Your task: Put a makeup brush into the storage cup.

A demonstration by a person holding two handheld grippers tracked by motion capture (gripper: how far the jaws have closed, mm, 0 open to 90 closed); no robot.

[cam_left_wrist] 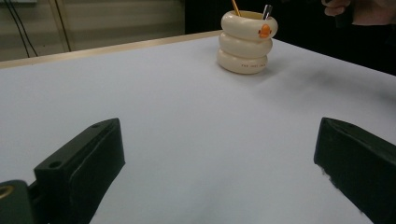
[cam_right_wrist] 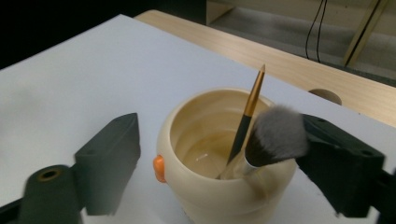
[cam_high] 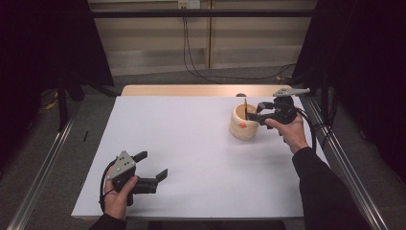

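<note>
White worktop [cam_high: 191,158], wooden strip along far edge. Cream ringed holder [cam_high: 243,122] with orange beak, standing upright at far right of worktop; same holder far off in left gripper view [cam_left_wrist: 247,43].

Right gripper [cam_high: 256,115] held at holder's rim, hand behind it. Jaws wide apart in right gripper view, straddling holder [cam_right_wrist: 224,154], gripping nothing. Fluffy makeup brush [cam_right_wrist: 266,140] inside holder, bristle head up, leaning against rim next to right-hand jaw, slightly blurred. Thin dark brush with gold ferrule [cam_right_wrist: 250,109] also inside, standing tilted, tip above rim.

Left gripper [cam_high: 151,167] low at near left of worktop, well apart from holder. Jaws spread wide, empty, bare worktop between them in left gripper view.

Step in hand, as judged: dropping brushes into holder, fluffy brush apparently just let go, or about to be picked; cannot tell which. Both brushes sitting in holder, so loading looks about done.

Next move calls for: lifting right gripper straight up and back without clipping bristle head or thin brush tip; holder light-looking, risk of tipping if a jaw catches rim. Left gripper idle, free to steady holder if needed.
</note>
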